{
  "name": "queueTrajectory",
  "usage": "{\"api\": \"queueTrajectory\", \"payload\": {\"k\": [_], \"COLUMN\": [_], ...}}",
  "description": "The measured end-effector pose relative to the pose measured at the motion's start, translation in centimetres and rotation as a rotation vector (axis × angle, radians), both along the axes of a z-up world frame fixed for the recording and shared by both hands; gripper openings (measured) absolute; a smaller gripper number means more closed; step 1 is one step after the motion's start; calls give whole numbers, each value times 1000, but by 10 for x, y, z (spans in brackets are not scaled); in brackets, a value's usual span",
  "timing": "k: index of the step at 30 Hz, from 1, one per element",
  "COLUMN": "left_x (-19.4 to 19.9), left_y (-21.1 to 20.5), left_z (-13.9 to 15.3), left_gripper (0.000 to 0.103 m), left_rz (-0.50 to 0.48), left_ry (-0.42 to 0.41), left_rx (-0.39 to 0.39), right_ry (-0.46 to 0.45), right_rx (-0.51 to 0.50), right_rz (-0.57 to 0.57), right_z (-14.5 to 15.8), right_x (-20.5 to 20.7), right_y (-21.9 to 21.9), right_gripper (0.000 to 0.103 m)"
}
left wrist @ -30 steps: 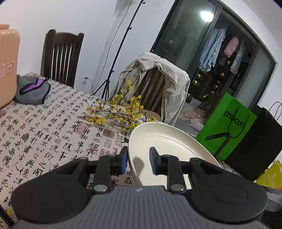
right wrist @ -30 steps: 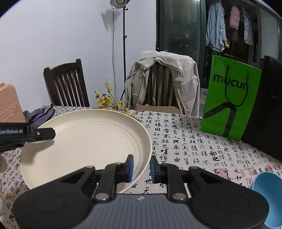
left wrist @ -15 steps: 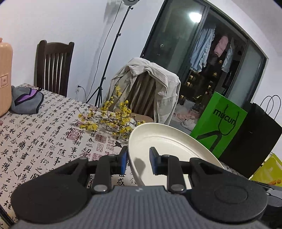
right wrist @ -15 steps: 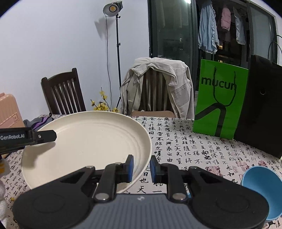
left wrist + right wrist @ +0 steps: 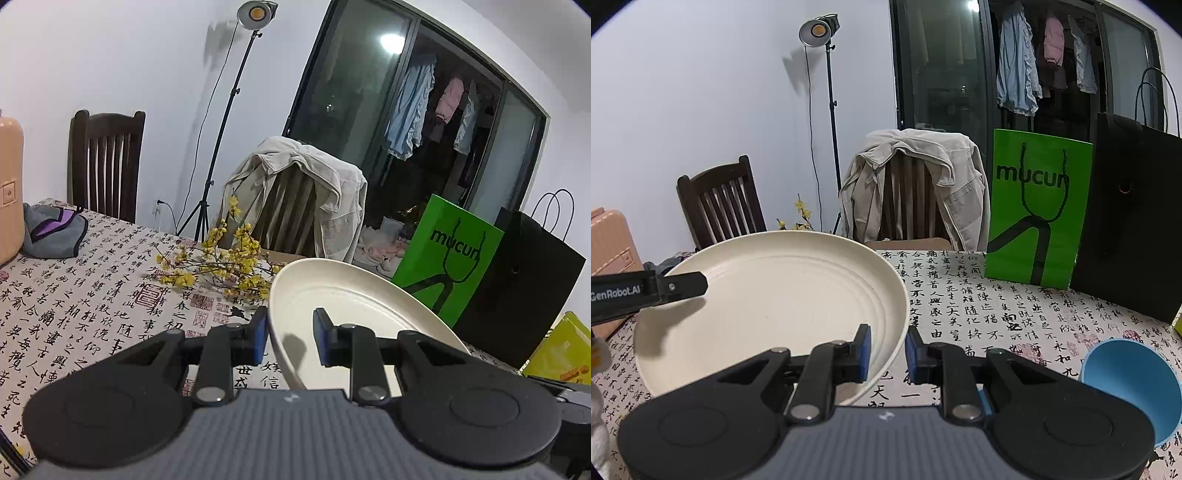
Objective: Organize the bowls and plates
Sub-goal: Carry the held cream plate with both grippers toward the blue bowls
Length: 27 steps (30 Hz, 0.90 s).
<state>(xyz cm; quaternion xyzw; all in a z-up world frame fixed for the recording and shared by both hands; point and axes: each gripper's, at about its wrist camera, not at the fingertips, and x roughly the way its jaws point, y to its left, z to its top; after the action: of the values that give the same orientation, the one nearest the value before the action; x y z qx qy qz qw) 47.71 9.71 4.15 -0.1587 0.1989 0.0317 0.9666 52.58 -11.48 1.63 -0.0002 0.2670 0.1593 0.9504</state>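
- Holding one cream plate point(image 5: 768, 295) between both tongs, we keep it lifted above the surface point(image 5: 997, 317), which is covered in a calligraphy-print cloth.
- We note the left tongs point(image 5: 290, 338) are clamped on the plate's rim point(image 5: 275, 332): one blue pad sits outside the rim, the other over the plate's inner face.
- We note the right tongs point(image 5: 888, 352) are clamped on the opposite rim, with the edge running between the two blue pads.
- From the right wrist view we see a finger of the left tongs lying across the plate's far-left edge.
- We record the plate as tilted in the left wrist view, concave side up.
- We see a blue bowl point(image 5: 1126, 384) on the surface to the right of the right tongs, apart from the plate.
- We log yellow flower sprigs point(image 5: 221, 262) lying on the cloth beyond the plate.
- We log a green paper bag point(image 5: 1038, 206) and a black bag point(image 5: 1134, 221) standing side by side at the far right edge.
- We see a jacket-draped chair point(image 5: 912, 188) behind the surface.
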Motion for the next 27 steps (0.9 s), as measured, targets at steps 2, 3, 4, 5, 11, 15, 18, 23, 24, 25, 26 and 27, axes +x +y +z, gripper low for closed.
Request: {"api": "queueTrajectory", "payload": {"k": [2, 3, 4, 5, 11, 15, 18, 23, 24, 25, 26, 27], "left_x": [-3, -4, -6, -7, -19, -27, -36, -52, -55, -58, -62, -65], "left_y": [-3, -4, -4, -5, -11, -17, -20, -27, -27, -28, -28, -29], "left_z": [2, 3, 4, 5, 11, 15, 19, 23, 24, 25, 26, 27], "left_gripper": [26, 26, 26, 26, 26, 26, 26, 26, 26, 26, 26, 26], "left_rz": [0, 1, 2, 3, 5, 3, 3, 13, 15, 17, 18, 19], "left_ry": [-10, -12, -14, -16, -28, -34, -44, -56, -58, -61, -64, -66], "left_rx": [6, 8, 9, 9, 17, 16, 17, 26, 27, 28, 28, 27], "right_ry": [-1, -3, -7, -11, -42, -51, -58, -82, -85, -88, -91, -96], "right_rx": [8, 10, 12, 12, 16, 27, 35, 33, 35, 38, 41, 43], "right_rz": [-1, 0, 2, 3, 7, 6, 7, 10, 12, 14, 16, 17], "right_z": [1, 2, 3, 4, 12, 14, 16, 21, 22, 22, 24, 24], "right_x": [-1, -3, -4, -6, -19, -28, -36, -50, -54, -56, -59, -63], "right_y": [-2, -3, -4, -5, -12, -19, -25, -30, -31, -33, -34, -35], "right_gripper": [19, 19, 19, 19, 19, 19, 19, 19, 19, 19, 19, 19]}}
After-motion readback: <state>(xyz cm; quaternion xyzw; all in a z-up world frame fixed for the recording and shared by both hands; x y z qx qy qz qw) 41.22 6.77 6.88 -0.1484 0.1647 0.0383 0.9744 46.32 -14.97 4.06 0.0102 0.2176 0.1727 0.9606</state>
